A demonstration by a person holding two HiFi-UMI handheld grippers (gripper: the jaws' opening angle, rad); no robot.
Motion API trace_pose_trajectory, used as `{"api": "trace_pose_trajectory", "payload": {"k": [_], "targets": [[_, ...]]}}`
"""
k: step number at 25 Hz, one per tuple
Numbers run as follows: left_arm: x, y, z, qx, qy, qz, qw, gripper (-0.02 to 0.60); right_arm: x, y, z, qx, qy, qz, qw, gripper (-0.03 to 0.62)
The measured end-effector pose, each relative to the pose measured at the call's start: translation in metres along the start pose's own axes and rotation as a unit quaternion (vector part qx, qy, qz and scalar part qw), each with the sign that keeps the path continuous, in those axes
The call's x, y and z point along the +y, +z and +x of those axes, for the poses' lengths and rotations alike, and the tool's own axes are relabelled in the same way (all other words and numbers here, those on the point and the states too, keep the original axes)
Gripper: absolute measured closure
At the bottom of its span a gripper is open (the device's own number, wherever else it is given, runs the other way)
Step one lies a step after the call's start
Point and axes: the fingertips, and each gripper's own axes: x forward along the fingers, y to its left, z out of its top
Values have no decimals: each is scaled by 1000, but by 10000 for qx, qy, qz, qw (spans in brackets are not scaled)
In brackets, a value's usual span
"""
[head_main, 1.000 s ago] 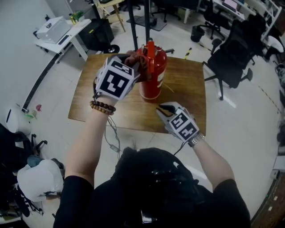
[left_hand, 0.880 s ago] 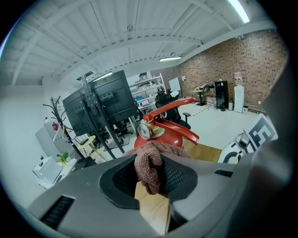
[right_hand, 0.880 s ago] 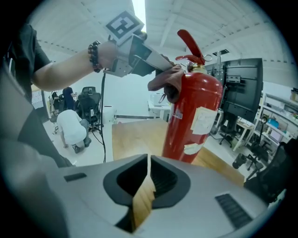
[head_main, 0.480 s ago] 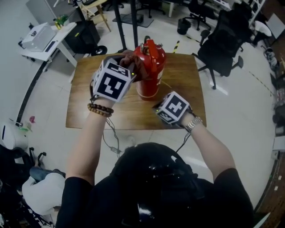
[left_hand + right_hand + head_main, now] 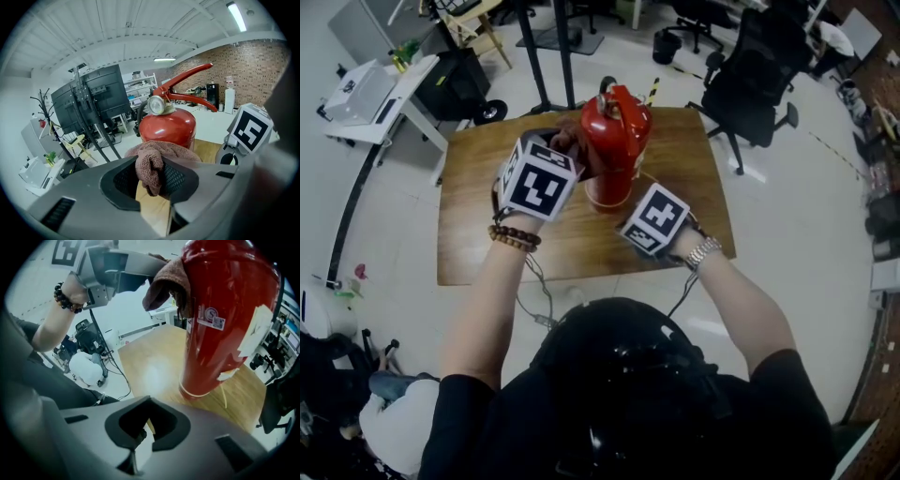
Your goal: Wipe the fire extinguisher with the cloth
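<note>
Since the earlier frames the right tool [image 5: 142,426] has swung in from the near edge of the tabletop [image 5: 483,230] toward the foot of the fire extinguisher [image 5: 614,145]. It now sits at about the cylinder's 5 o'clock in the head view, jaws brought together on nothing. The left tool [image 5: 151,180] has dipped slightly at the cylinder's 9 o'clock and is clamped on the brown cloth [image 5: 151,164].

The fire extinguisher stands upright on the tabletop, a little toward the 12 o'clock edge. The cloth is bunched against its upper shoulder, so the wipe looks to be only in its early part. By my reading, the long side of the body, the labelled face and the base band are left to do.

The left gripper view shows the fold of cloth pinched between the pads, along with the pressure gauge [image 5: 156,105] and red levers above. The head view hides all of this behind the marker cube. Only the right gripper view shows the stickers [image 5: 212,317] and the cloth draped over the shoulder from the other side.
</note>
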Motion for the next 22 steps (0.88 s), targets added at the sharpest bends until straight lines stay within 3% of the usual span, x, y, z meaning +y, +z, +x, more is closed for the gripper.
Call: {"api": "trace_pose_trajectory", "payload": {"k": [22], "targets": [[-20, -91, 80, 691, -901, 316, 9930, 488, -27, 7, 32, -156, -386, 1109, 9930, 589]]}}
